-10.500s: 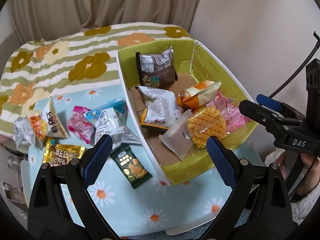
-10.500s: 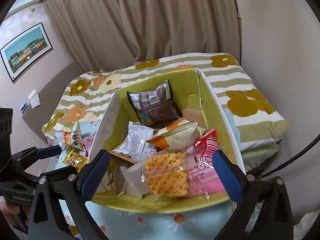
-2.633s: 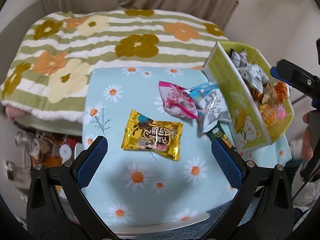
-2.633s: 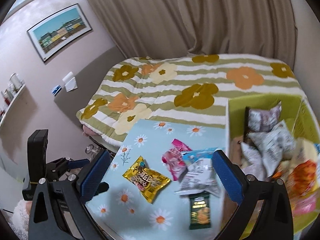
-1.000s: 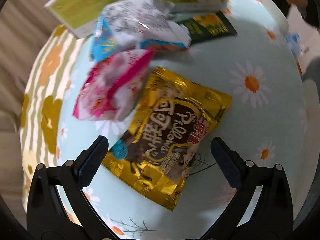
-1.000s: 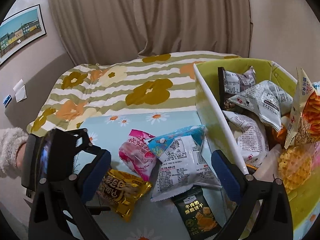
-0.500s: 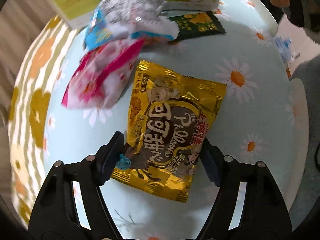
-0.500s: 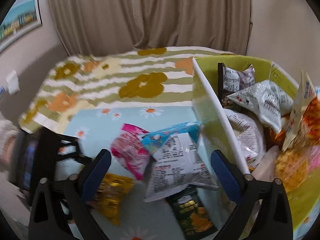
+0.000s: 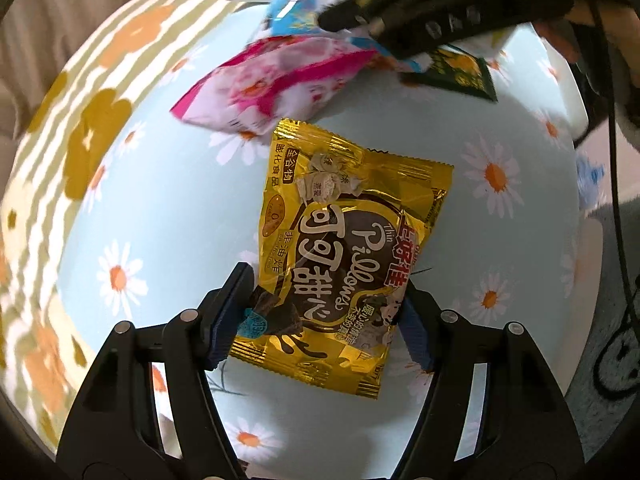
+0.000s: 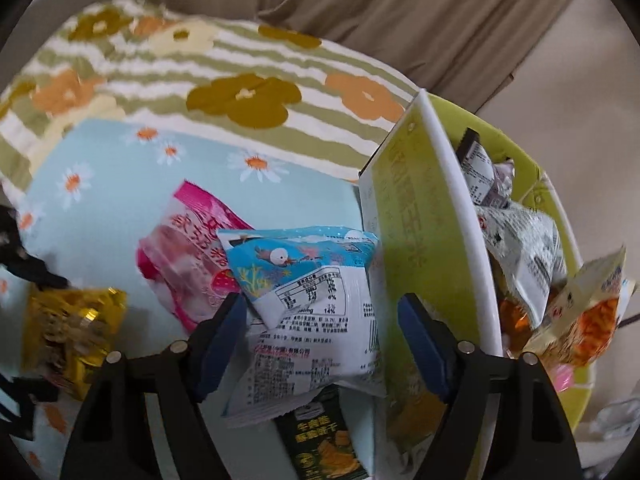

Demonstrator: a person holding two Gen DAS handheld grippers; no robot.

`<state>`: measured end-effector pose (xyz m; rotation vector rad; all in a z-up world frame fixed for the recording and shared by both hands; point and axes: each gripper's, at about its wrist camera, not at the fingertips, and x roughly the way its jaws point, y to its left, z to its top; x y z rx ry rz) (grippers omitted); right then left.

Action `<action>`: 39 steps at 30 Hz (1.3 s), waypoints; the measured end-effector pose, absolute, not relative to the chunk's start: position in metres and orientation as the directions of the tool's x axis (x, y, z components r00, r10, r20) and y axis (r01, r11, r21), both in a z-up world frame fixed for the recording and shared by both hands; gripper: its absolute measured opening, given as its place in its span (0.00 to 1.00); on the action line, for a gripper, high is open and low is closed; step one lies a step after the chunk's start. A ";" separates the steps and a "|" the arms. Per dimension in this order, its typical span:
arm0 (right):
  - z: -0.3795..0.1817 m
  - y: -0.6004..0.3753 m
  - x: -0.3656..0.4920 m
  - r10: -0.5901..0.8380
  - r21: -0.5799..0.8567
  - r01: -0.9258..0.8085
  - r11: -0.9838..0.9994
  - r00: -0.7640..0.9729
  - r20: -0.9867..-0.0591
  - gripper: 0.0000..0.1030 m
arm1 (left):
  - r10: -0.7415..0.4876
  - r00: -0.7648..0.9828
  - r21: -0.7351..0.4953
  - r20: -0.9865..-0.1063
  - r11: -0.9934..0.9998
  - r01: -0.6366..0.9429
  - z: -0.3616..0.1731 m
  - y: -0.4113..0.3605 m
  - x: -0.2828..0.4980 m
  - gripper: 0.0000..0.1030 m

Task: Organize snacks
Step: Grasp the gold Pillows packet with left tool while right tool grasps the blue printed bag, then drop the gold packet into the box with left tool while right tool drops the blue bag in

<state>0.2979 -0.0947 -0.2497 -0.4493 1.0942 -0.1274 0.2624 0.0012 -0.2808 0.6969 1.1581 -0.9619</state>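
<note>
- Step in hand: pick-up of loose packets from the daisy-print cloth [image 9: 168, 216], for stowing in the green box [image 10: 420, 216].
- Left gripper [image 9: 324, 316] straddled the lower half of the gold packet [image 9: 344, 256]; jaws closing, both pads against the packet's side edges, foil creased at the left pad. Read as a grip just taken.
- Gold packet lay flat on the cloth, near the pink packet [image 9: 276, 80]. Long axis ran away from the gripper, top seam at the far end, tilted slightly left; print read sideways.
- Right gripper [image 10: 320, 332] stood over the blue-and-white packet [image 10: 312, 312]; jaws closing, packet between them, left pad at its edge, right pad clear of it. No grip yet.
- Blue-and-white packet lay just beside the box wall, overlapping the pink packet and the dark green packet [image 10: 324, 440]; long axis toward the gripper, blue end far.
- Next, by judgement: left lifts and carries over the box wall; right finishes closing without catching the packets beneath.
</note>
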 end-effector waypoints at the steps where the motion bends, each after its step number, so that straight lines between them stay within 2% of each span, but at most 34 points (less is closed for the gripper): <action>1: -0.254 -0.092 0.299 -0.343 -0.443 -0.136 0.886 0.453 -0.823 0.72 | -0.260 0.109 -0.024 -0.960 0.460 0.888 -0.280 0.003 0.263 0.63; 7: -0.270 -0.085 0.305 -0.392 -0.513 -0.209 0.832 0.432 -0.812 0.72 | -0.285 0.126 -0.067 -0.950 0.580 0.812 -0.273 0.026 0.275 0.63; 12: -0.287 -0.083 0.304 -0.390 -0.501 -0.237 0.832 0.391 -0.833 0.68 | -0.302 0.154 -0.086 -0.941 0.651 0.754 -0.266 0.033 0.273 0.63; 15: -0.288 -0.086 0.305 -0.377 -0.486 -0.233 0.843 0.390 -0.840 0.60 | -0.317 0.170 -0.099 -0.933 0.681 0.726 -0.259 0.040 0.272 0.63; 17: -0.286 -0.084 0.302 -0.361 -0.481 -0.247 0.841 0.405 -0.840 0.52 | -0.324 0.178 -0.107 -0.929 0.696 0.710 -0.254 0.045 0.271 0.63; 18: -0.283 -0.083 0.300 -0.356 -0.480 -0.250 0.841 0.414 -0.838 0.51 | -0.328 0.183 -0.111 -0.927 0.704 0.701 -0.251 0.047 0.269 0.63; 29: -0.187 -0.081 0.268 -0.178 -0.345 -0.218 0.913 0.547 -0.818 0.49 | -0.355 0.315 -0.088 -0.880 0.774 0.626 -0.187 0.048 0.267 0.63; 39: -0.085 -0.161 0.253 -0.023 -0.124 -0.114 0.986 0.636 -0.771 0.49 | -0.406 0.431 -0.044 -0.806 0.767 0.640 -0.108 -0.010 0.282 0.63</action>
